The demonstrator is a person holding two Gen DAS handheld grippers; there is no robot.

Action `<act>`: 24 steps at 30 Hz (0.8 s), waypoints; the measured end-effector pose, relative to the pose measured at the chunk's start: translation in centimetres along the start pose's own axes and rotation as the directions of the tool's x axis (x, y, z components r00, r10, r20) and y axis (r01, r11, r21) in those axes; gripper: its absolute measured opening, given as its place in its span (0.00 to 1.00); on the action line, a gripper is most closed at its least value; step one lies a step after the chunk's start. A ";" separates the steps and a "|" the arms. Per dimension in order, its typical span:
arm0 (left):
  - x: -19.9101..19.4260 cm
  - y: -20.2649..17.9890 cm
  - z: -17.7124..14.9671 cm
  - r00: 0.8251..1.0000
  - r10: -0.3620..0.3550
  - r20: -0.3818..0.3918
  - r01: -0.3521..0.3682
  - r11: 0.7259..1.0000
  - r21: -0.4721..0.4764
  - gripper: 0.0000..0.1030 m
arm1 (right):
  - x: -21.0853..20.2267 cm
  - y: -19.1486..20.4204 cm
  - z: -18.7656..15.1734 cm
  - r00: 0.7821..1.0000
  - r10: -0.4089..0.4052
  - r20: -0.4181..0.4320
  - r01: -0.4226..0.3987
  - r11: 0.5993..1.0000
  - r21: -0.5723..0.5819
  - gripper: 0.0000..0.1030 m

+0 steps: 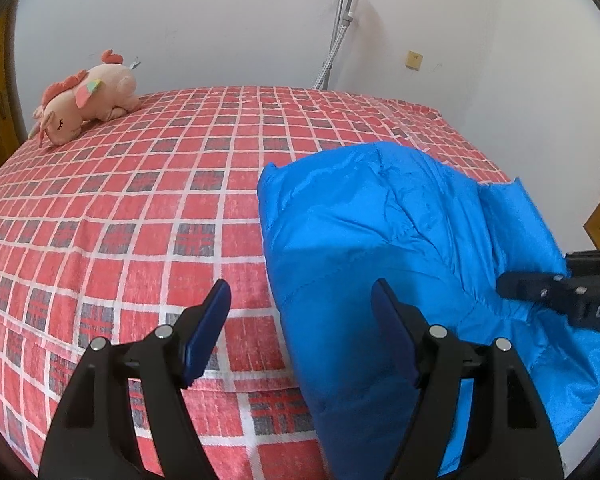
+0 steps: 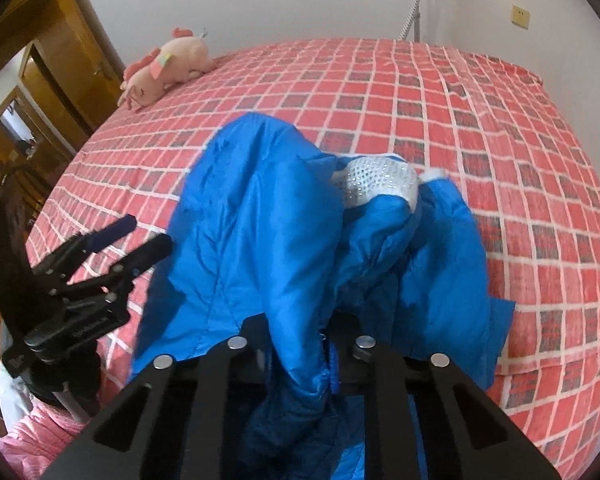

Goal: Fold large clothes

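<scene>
Folding was judged to be at an early stage: the blue padded jacket (image 2: 284, 240) lay bunched and puffed rather than flat, with no neat fold visible and most of the work remaining. It sat on the near right part of the bed (image 1: 140, 208), its lower portion hanging over the near edge. The fabric was glossy, quilted and creased, with a pale mesh-like lining (image 2: 376, 180) exposed near the collar. The right tool (image 2: 328, 344) was clamped on a gathered edge of the jacket. The left tool (image 1: 300, 300) stood wide apart, empty, just beside the jacket's left edge. A pink plush toy (image 1: 88, 96) lay at the far left.
</scene>
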State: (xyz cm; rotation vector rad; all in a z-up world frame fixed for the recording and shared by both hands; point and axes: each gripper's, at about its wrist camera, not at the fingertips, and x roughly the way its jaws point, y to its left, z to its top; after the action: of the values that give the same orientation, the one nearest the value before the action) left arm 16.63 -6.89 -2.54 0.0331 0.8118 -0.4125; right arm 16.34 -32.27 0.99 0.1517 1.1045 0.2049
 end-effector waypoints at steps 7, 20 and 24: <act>-1.2 -1.3 0.0 1.000 -0.024 0.006 0.024 1.000 0.013 0.70 | -3.2 -0.2 0.8 0.997 0.048 0.058 -0.048 0.999 -0.006 0.13; -1.7 -6.8 -0.5 0.999 -0.043 -0.004 0.044 0.991 0.127 0.71 | -6.2 -8.3 -1.2 0.991 0.066 0.116 -0.081 0.989 0.126 0.13; -0.7 -8.8 -1.2 0.999 -0.037 -0.016 0.040 0.985 0.169 0.71 | -4.2 -11.5 -3.2 0.992 0.094 0.085 -0.109 0.977 0.184 0.14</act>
State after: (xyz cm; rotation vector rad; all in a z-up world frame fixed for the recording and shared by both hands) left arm 12.12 -14.54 -1.79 0.1789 0.7893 -0.5178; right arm 12.72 -44.40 0.66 0.3835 1.0402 0.1841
